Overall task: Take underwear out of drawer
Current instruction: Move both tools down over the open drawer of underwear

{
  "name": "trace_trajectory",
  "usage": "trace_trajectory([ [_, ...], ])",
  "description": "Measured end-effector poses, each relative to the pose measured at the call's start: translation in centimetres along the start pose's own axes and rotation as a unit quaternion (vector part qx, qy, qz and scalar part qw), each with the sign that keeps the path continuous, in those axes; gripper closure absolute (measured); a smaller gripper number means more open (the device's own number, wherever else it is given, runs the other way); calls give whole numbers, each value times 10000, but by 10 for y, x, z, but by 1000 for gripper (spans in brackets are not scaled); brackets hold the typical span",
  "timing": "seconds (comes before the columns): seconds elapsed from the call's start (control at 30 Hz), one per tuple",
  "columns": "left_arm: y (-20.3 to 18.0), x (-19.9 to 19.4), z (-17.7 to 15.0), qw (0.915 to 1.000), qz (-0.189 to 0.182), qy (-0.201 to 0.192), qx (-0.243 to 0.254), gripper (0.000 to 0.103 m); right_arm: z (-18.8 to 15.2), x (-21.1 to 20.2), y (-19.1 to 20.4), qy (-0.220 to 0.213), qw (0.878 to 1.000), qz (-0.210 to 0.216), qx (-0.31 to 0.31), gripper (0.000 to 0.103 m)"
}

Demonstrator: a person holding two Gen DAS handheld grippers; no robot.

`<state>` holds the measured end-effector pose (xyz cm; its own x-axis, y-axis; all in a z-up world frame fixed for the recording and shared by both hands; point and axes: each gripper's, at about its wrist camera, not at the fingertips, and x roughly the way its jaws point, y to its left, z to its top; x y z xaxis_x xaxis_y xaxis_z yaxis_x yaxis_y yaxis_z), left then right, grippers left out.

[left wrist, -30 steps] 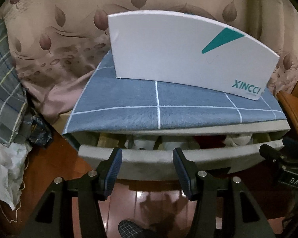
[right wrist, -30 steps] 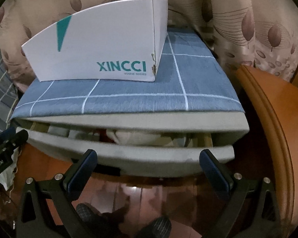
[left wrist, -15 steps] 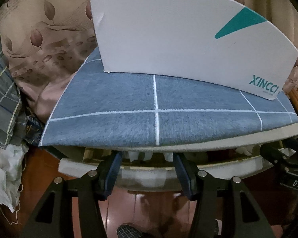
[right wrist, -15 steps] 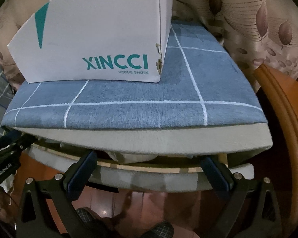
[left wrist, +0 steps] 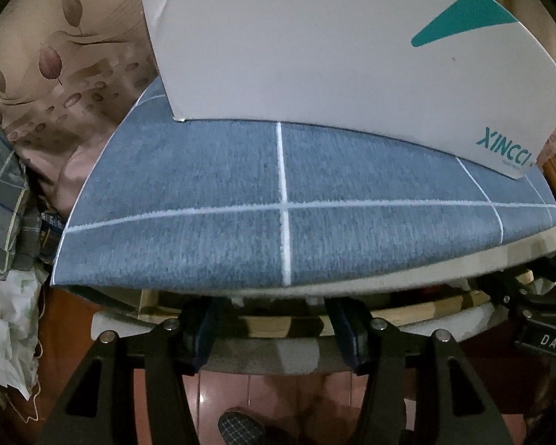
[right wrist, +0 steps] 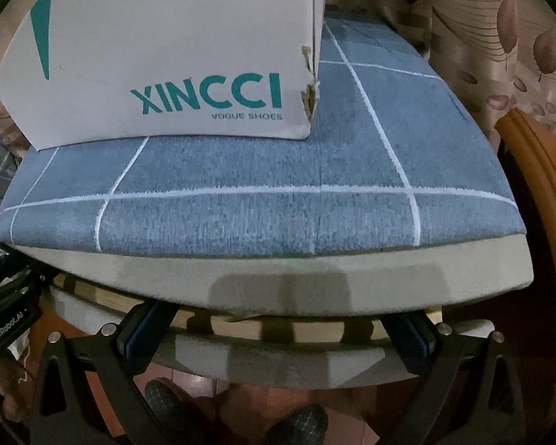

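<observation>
at the front lip of the drawer (left wrist: 278,356) both tools hang, tilted steeply down, with the blue-checked cushion top (left wrist: 278,204) of the storage bench filling the view above them. the left tool (left wrist: 280,328) has its jaws wide, having just opened a touch further, and nothing is between them; its blue pads (left wrist: 204,328) sit against the grey fabric front of the drawer, straddling a stretch of the pale wooden rim. the right tool (right wrist: 278,333) is spread wider still, also with nothing in its grip, its pads (right wrist: 144,333) at the same rim under the overhanging grey edge of the cushion top. the drawer stands pulled out only a little, leaving a narrow dark slot between its rim and the top. the underwear cannot be made out from the right wrist view; in the left wrist view only small pale scraps of cloth (left wrist: 237,300) show in the slot just beyond the fingertips, too hidden to say what they are. a white xincci shoe box (right wrist: 166,55) rests on the cushion top, well behind both tools. checked slippers (right wrist: 307,422) show on the red-brown floor (left wrist: 263,389) below.
</observation>
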<state>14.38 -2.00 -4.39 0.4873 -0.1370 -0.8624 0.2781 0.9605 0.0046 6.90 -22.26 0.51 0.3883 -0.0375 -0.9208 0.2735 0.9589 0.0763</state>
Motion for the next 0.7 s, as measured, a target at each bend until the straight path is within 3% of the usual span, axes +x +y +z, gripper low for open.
trace_trajectory([
  [0.17, 0, -5, -10, 9997, -38, 249, 28, 47, -11, -5, 4, 213, 9997, -67, 40, 1],
  [0.2, 0, -7, -13, 9995, -56, 304, 35, 47, -14, -6, 5, 99, 9999, -126, 27, 1],
  [0.7, -1, -35, -71, 9931, -164, 1134, 247, 45, -61, -16, 10, 1225, 9918, -316, 159, 1],
])
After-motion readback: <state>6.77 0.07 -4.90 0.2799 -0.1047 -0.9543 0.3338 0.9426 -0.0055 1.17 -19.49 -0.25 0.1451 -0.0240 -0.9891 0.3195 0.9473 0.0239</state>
